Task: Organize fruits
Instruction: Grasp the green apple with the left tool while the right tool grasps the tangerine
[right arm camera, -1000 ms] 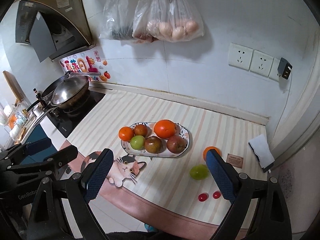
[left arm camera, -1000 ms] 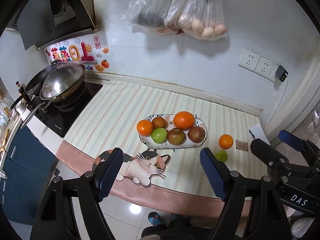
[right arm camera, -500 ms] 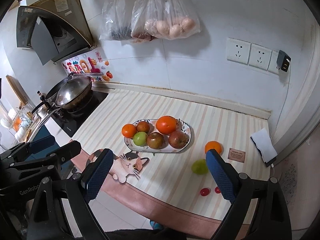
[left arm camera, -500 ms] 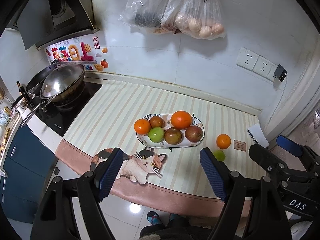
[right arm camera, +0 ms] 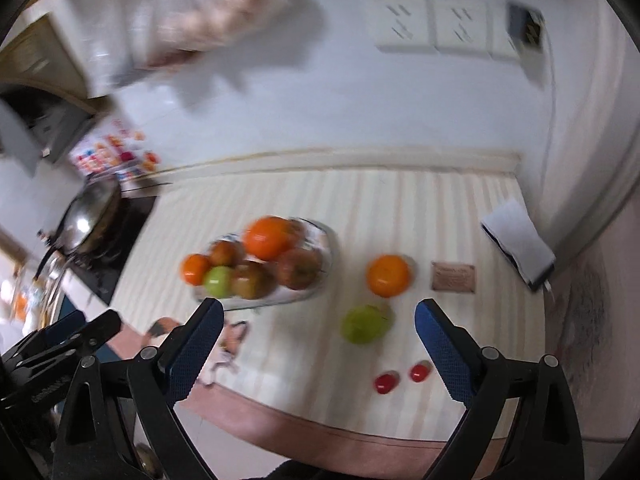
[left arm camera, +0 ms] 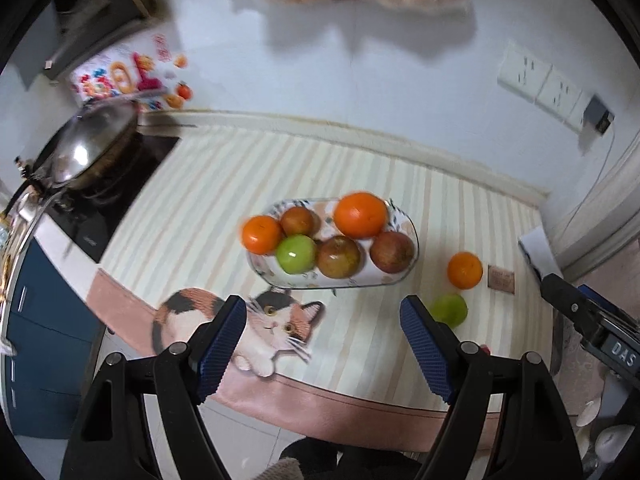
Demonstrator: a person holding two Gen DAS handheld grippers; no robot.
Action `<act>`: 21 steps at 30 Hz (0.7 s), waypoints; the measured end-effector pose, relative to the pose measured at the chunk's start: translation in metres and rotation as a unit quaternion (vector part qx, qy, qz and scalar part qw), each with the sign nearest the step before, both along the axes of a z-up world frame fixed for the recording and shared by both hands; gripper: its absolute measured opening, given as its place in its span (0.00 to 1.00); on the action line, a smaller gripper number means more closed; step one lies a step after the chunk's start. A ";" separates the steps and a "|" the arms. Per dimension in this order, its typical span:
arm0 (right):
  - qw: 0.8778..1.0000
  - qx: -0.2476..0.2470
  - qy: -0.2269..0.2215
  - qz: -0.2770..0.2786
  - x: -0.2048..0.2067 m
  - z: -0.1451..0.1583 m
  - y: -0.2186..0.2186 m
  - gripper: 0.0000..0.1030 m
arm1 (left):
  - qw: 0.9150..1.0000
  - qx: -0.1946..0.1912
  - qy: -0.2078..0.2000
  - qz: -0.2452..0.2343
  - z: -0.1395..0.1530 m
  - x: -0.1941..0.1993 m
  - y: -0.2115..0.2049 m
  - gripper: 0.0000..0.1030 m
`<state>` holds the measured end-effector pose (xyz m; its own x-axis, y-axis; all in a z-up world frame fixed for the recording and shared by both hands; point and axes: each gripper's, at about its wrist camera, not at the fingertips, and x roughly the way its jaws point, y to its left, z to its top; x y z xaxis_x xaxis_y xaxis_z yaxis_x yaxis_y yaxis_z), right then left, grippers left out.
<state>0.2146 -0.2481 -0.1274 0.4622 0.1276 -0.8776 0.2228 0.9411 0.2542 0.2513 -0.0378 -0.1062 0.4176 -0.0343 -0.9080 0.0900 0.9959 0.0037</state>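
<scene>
Six fruits on plate [left arm camera: 414,240]; orange [right arm camera: 388,275], green fruit [right arm camera: 364,324], two red bits [right arm camera: 400,376] loose between my right tongs [right arm camera: 316,336]; both tongs [left arm camera: 322,342] open, empty.

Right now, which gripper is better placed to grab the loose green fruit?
Right. The right gripper is open with the green fruit framed between its fingers; in the left wrist view the fruit sits off beside the left gripper.

A glossy patterned ceramic oval plate [left arm camera: 404,280] sat on a matt striped cloth [left arm camera: 224,184] covering the counter. A polished metal wok [left arm camera: 80,152] gleamed beside smooth white wall tiles [left arm camera: 320,92], and the green apple [left arm camera: 297,254] showed a shiny skin.
</scene>
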 end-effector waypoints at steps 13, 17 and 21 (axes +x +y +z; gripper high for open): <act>0.987 0.076 0.132 -0.053 0.059 -0.164 -0.082 0.92 | 0.978 -0.010 0.178 -0.106 -0.143 0.061 -0.126 0.76; 0.984 0.078 0.144 -0.065 0.060 -0.181 -0.098 0.90 | 0.965 -0.026 0.226 -0.128 -0.181 0.068 -0.161 0.76; 0.982 0.075 0.152 -0.078 0.058 -0.192 -0.115 0.90 | 0.952 -0.034 0.263 -0.152 -0.208 0.069 -0.185 0.76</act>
<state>0.2725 -0.3630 -0.3196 0.2065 0.2151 -0.9545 0.4483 0.8463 0.2877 0.3201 -0.2226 -0.3144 -0.1329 -0.1464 -0.9803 0.3460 0.9199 -0.1843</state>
